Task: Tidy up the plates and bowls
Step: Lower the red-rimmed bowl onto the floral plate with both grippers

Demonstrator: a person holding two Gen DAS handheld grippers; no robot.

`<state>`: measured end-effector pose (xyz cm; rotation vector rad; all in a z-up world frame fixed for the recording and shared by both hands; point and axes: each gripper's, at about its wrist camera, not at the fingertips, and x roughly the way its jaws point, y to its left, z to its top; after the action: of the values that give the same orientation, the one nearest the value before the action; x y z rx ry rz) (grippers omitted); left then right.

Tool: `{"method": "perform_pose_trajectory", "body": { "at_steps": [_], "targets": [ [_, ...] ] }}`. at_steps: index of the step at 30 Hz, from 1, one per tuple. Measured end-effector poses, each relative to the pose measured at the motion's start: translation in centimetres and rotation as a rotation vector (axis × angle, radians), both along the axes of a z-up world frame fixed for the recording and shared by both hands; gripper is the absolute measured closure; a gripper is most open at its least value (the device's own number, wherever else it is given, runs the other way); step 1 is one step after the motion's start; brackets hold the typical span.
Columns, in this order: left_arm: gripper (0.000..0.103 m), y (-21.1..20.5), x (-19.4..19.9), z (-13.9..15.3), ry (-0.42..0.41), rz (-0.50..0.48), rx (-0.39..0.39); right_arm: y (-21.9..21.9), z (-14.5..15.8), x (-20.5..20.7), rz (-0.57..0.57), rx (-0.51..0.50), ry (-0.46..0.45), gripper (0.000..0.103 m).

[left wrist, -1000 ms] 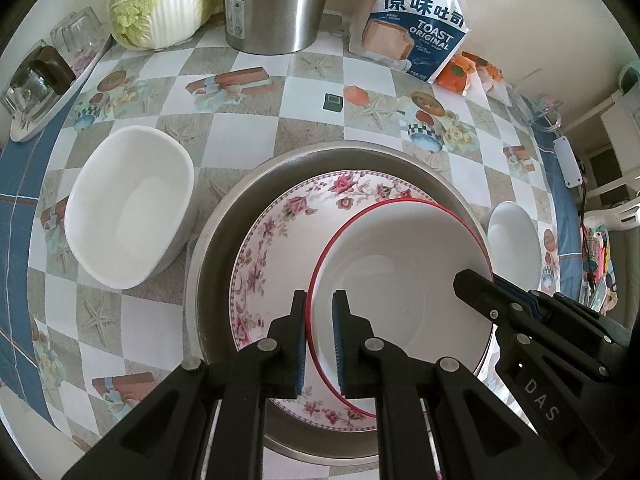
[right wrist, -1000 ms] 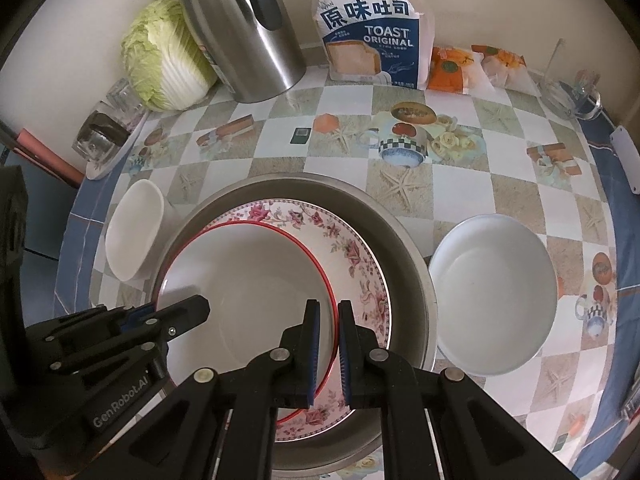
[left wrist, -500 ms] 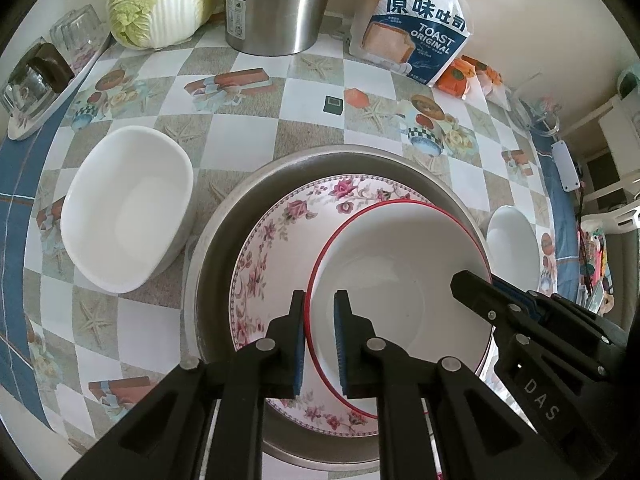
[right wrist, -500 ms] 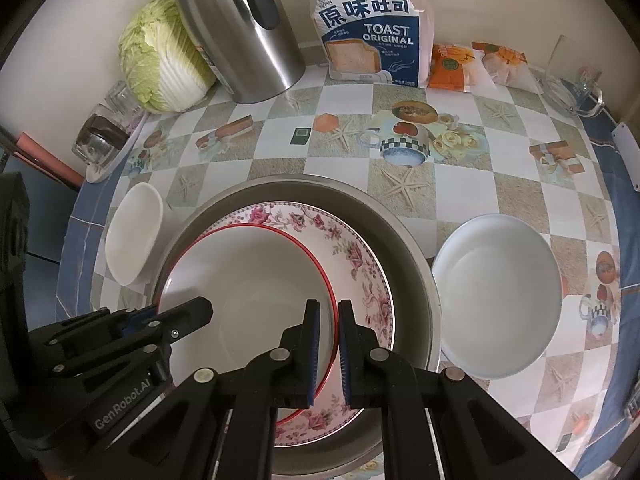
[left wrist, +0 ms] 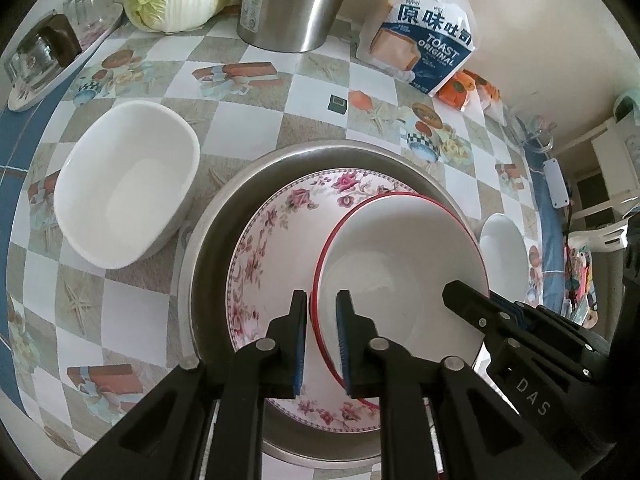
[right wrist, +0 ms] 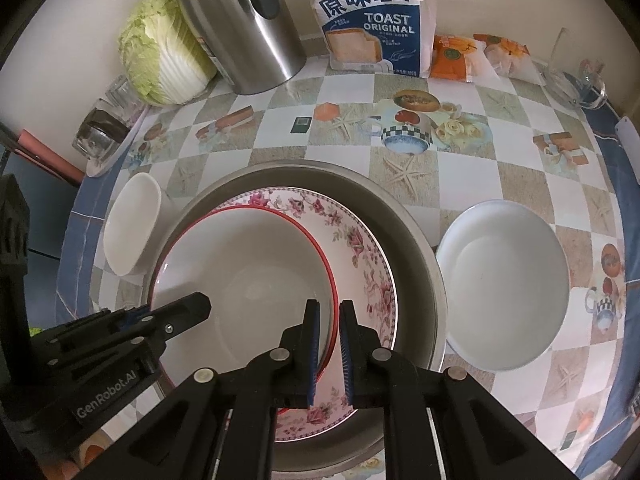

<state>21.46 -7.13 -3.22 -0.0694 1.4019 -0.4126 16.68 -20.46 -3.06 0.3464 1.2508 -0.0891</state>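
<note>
- Now: my left gripper is easing apart, its jaws opening, with the near-left rim of the red-rimmed bowl standing between the pads. A slit of light shows on either side of the rim, so I judge the pinch already let go.
- A second ago the same pads sat closer on that rim. The bowl itself has not shifted.
- My right gripper is clenched on the bowl's opposite rim, pads tight to it, unchanged over the second.
- Bowl sits on the floral plate, off-centre toward my right side; the plate lies in the steel basin.
- Reading: the bowl looks set down; release is half done, right side next.
- Still loose on the table: square white dish left of the basin, round white bowl right of it.
- Writing: bread bag reads "TOAST ORIGINAL" under Chinese characters 原味吐司; flask label shows "24"; gripper bodies read "DAS" and "GenRobot.AI".
</note>
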Motion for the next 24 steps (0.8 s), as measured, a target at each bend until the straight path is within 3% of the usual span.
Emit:
{"method": "perform_pose_trajectory", "body": {
  "at_steps": [12,24],
  "targets": [
    [0.084,1.5,-1.9,1.6,-0.09,0.04,-0.047,-0.1,1.6,-2.0,-0.017,-0.004,-0.074,0.091],
    [0.083,2.0,-4.2,3.8,-0.209,0.042,-0.067,0.2,3.3,-6.0,-0.128,0.025,-0.251,0.091]
  ]
}}
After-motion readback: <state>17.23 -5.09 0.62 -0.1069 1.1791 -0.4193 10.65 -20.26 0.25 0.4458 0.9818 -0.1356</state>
